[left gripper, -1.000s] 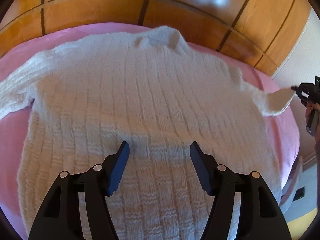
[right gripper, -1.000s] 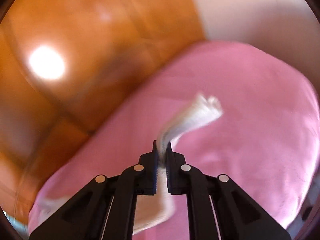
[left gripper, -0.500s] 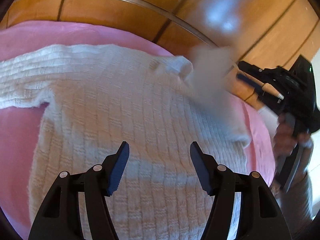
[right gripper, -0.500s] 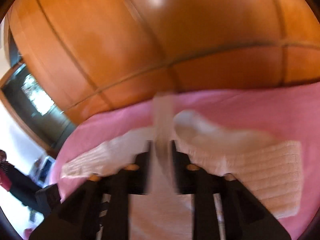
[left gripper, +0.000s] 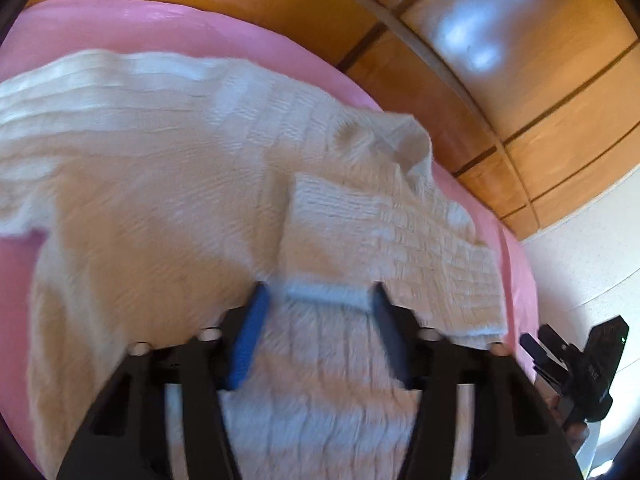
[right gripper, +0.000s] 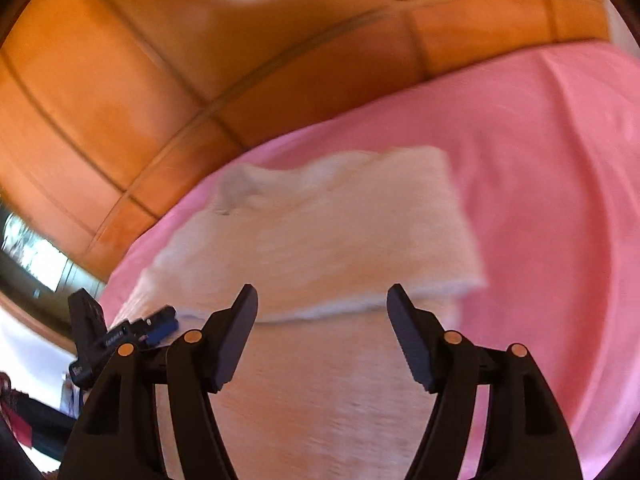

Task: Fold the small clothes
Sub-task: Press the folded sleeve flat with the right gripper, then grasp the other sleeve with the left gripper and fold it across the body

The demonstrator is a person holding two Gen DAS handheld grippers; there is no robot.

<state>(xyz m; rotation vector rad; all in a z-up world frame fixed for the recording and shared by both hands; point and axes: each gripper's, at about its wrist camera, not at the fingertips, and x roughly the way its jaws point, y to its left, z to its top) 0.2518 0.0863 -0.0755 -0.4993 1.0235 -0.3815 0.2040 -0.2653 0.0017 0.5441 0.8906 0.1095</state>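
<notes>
A small cream knitted sweater [left gripper: 168, 184] lies flat on a pink bed sheet [left gripper: 120, 20]. Its right sleeve [left gripper: 384, 236] is folded across the chest; the left sleeve [left gripper: 80, 92] lies stretched out to the left. My left gripper [left gripper: 320, 308] is open and empty, just above the sweater's lower body. In the right wrist view the sweater [right gripper: 320, 248] shows with the folded sleeve on top, and my right gripper [right gripper: 322, 312] is open and empty above it. The right gripper also shows at the left wrist view's right edge [left gripper: 576, 368], and the left gripper in the right wrist view [right gripper: 120, 336].
A glossy wooden panelled headboard [left gripper: 440, 40] runs behind the bed. A white wall [left gripper: 580, 264] stands to the right. The pink sheet [right gripper: 540, 184] extends right of the sweater. A dark doorway or window [right gripper: 32, 264] shows at far left.
The right gripper carried the right sleeve across onto the chest, let it go and opened. The left gripper shifted over the sweater and stayed open.
</notes>
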